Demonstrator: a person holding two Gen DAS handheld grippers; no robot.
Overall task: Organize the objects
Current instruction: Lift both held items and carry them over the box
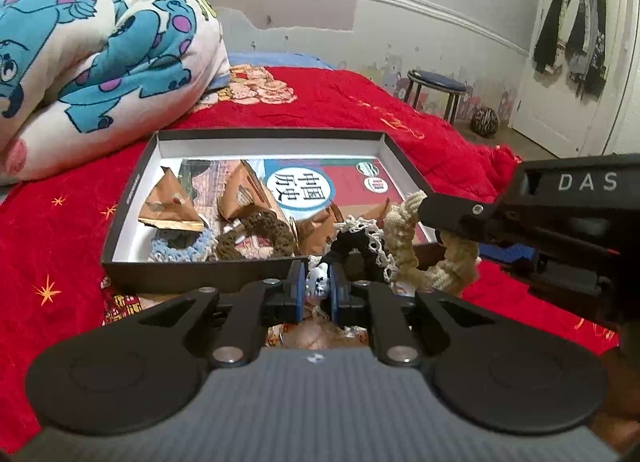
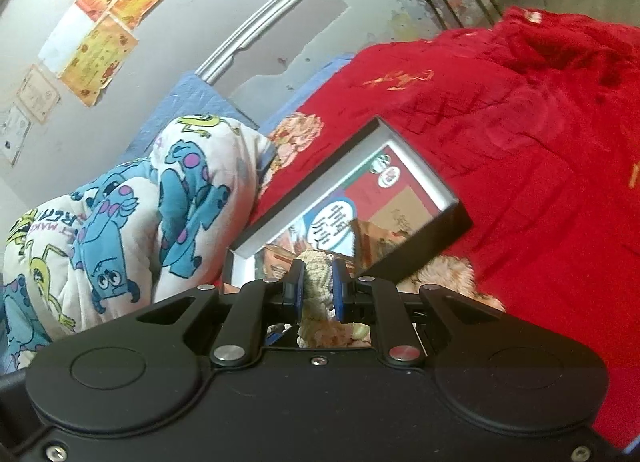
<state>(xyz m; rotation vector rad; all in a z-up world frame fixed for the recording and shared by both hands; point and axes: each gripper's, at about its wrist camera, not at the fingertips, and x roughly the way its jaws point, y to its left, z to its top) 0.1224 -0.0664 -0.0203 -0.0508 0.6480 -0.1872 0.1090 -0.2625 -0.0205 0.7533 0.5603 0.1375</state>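
Landmark: the black box with white inside walls sat on the red bedspread; every place below is told from it.
Left gripper: I had my 2 fingers clamped on a small white-and-blue charm, just outside the box's near wall; a black scrunchie with cream lace seemed to hang from it, over that wall.
Right gripper: I was pinched shut on the cream scrunchie, which hung above the box's near right corner.
Already in the box: a light blue scrunchie, a brown scrunchie and folded brown paper wedges lay on a book.
Step, as I judged it: carrying both scrunchies in.
How to do it well: I needed to clear the near wall before lowering, aim for bare book cover beyond the brown scrunchie, release 1 hand at a time.
Risk: the lace looked likely to snag on the wall or tangle with the cream loop.
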